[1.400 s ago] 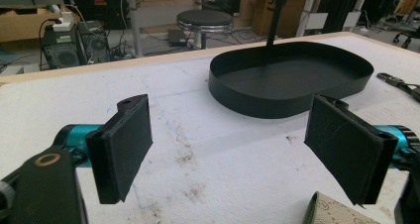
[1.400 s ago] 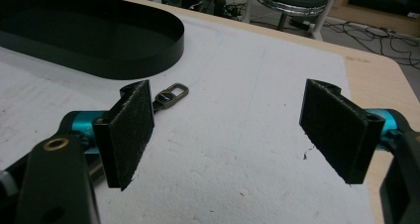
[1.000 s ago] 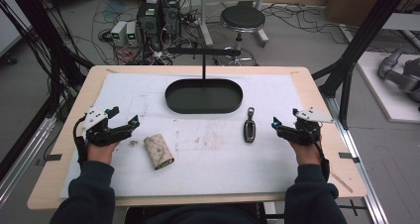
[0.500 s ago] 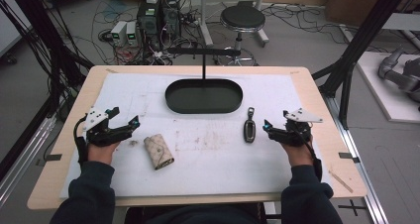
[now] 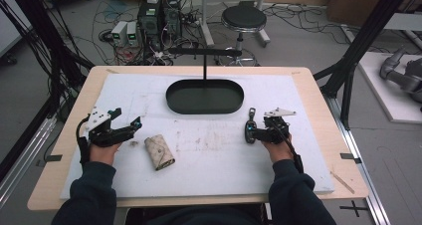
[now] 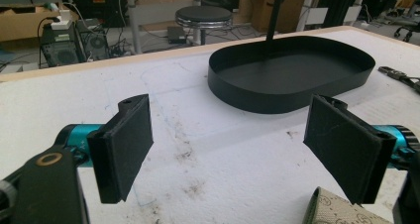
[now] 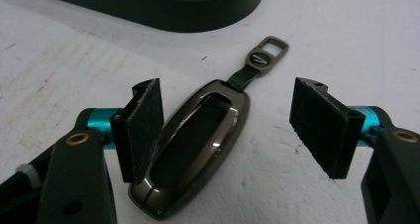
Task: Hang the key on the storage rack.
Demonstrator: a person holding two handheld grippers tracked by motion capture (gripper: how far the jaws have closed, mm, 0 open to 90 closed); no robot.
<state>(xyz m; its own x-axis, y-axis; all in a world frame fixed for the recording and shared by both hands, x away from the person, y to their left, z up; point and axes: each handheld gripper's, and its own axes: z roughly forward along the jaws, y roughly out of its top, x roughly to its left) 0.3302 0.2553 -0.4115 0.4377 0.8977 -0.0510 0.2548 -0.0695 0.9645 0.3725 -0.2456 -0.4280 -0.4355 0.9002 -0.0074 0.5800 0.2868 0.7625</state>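
A dark metallic key fob [image 7: 198, 144] with a ring tab lies flat on the white mat, right of centre [image 5: 250, 119]. My right gripper [image 7: 233, 127] straddles it low over the mat [image 5: 250, 134]. Its jaws have just been closing and stand open, the left pad [image 7: 143, 130] at the fob's edge and the right pad [image 7: 324, 130] still apart from it. My left gripper [image 5: 128, 118] rests at the mat's left side, open [image 6: 237, 140] with bare mat between its pads. A beige patterned key pouch [image 5: 159, 152] lies just right of it, its corner [image 6: 341, 209] in the left gripper view.
A black oval tray [image 5: 205, 96] with an upright post and crossbar [image 5: 205, 60] stands at the mat's far middle. The white mat [image 5: 209, 165] covers a wooden table [image 5: 323, 110]. Cables, computers and a stool sit on the floor beyond.
My right gripper has moved left and down to the key fob and now has it between narrower jaws. The left gripper, the pouch and the tray have stayed put.
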